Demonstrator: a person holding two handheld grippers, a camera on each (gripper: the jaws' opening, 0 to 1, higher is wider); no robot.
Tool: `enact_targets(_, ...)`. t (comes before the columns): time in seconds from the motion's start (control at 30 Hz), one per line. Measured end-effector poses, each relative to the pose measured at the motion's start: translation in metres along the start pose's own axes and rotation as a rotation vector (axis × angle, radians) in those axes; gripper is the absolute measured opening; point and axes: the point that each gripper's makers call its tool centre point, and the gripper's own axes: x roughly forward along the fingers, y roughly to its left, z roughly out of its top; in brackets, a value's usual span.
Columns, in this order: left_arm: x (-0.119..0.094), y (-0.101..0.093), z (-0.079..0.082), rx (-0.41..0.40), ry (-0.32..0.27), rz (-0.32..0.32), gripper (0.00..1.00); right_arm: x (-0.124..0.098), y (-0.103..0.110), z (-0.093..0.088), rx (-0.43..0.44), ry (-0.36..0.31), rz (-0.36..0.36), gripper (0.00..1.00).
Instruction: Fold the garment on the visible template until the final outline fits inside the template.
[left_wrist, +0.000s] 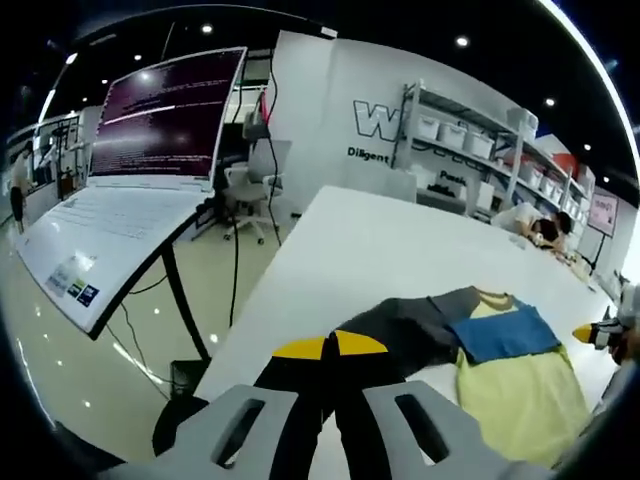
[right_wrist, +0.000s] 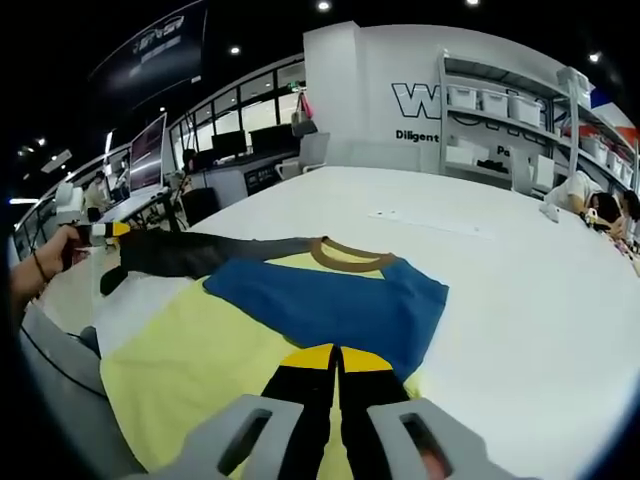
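The garment lies on the white table (right_wrist: 520, 300). It has a yellow body (right_wrist: 190, 370), a blue panel (right_wrist: 340, 305) folded over it, a brown collar (right_wrist: 350, 255) and a dark grey sleeve (right_wrist: 210, 250). My left gripper (left_wrist: 330, 347) is shut on that dark sleeve (left_wrist: 400, 330) and holds it stretched out to the side. It also appears in a hand as the left gripper (right_wrist: 105, 235). My right gripper (right_wrist: 335, 357) is shut, its tips at the near edge of the blue panel; whether cloth is pinched is hidden. From the other side the right gripper (left_wrist: 598, 333) sits beside the garment (left_wrist: 520, 385).
A paler sheet (right_wrist: 135, 300) shows under the garment's left side. An open laptop (left_wrist: 130, 190) on a stand is beside the table's end. Shelving (right_wrist: 500, 120) with boxes lines the back wall. A person (right_wrist: 595, 205) leans on the far table edge.
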Motion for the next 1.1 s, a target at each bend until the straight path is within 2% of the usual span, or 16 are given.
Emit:
enact_targets(0.13,0.002,-0.003,0.008,0.069,-0.031,-0.018,0.00,0.000,0.000,0.002,0.003,-0.010,0.001,0.00)
enact_targets(0.23,0.006,-0.007,0.010,0.027,-0.034,-0.044,0.00,0.001,0.001,0.002,-0.003,-0.010,0.004,0.00)
enact_targets(0.27,0.008,-0.012,0.015,-0.005,-0.071,-0.070,0.00,0.001,0.001,0.002,-0.005,-0.008,0.003,0.00)
enact_targets(0.33,0.012,-0.013,0.009,-0.132,-0.042,-0.069,0.00,0.002,0.002,0.002,-0.008,-0.008,0.004,0.00)
enact_targets(0.43,0.018,-0.025,0.011,-0.299,-0.079,-0.151,0.00,0.002,0.001,0.001,-0.010,-0.006,0.001,0.00)
enact_targets(0.57,0.021,-0.039,0.000,-0.494,-0.025,-0.211,0.00,0.002,0.001,0.000,-0.008,-0.006,-0.001,0.00)
enact_targets(0.6,0.021,-0.058,-0.005,-0.541,-0.020,-0.297,0.00,0.003,0.002,0.000,-0.011,-0.003,0.001,0.00)
enact_targets(0.67,0.022,-0.059,-0.018,-0.575,0.027,-0.264,0.00,0.003,0.003,0.000,-0.015,-0.002,0.002,0.00)
enact_targets(0.73,0.024,-0.067,-0.011,-0.672,-0.068,-0.301,0.00,0.004,0.004,-0.001,-0.026,0.001,0.002,0.00)
enact_targets(0.8,0.025,-0.066,-0.020,-0.799,-0.061,-0.273,0.00,0.004,0.005,0.000,-0.032,-0.002,0.001,0.00)
enact_targets(0.87,0.023,-0.069,-0.005,-0.769,-0.202,-0.343,0.00,0.004,0.005,0.000,-0.031,-0.007,0.004,0.00)
enact_targets(0.9,0.023,-0.064,0.000,-0.842,-0.250,-0.334,0.00,0.004,0.006,0.000,-0.032,-0.005,0.004,0.00)
enact_targets(0.93,0.023,-0.067,-0.009,-0.929,-0.179,-0.322,0.00,0.004,0.006,-0.001,-0.034,-0.003,0.005,0.00)
enact_targets(0.97,0.024,-0.071,-0.014,-0.898,-0.129,-0.326,0.00,0.004,0.007,-0.001,-0.036,-0.003,0.005,0.00)
enact_targets(1.07,0.027,-0.065,-0.015,-0.653,-0.104,-0.252,0.00,0.004,0.007,0.000,-0.036,-0.009,0.005,0.00)
enact_targets(1.1,0.026,-0.065,-0.013,-0.641,-0.102,-0.255,0.00,0.004,0.007,0.001,-0.039,-0.012,0.003,0.00)
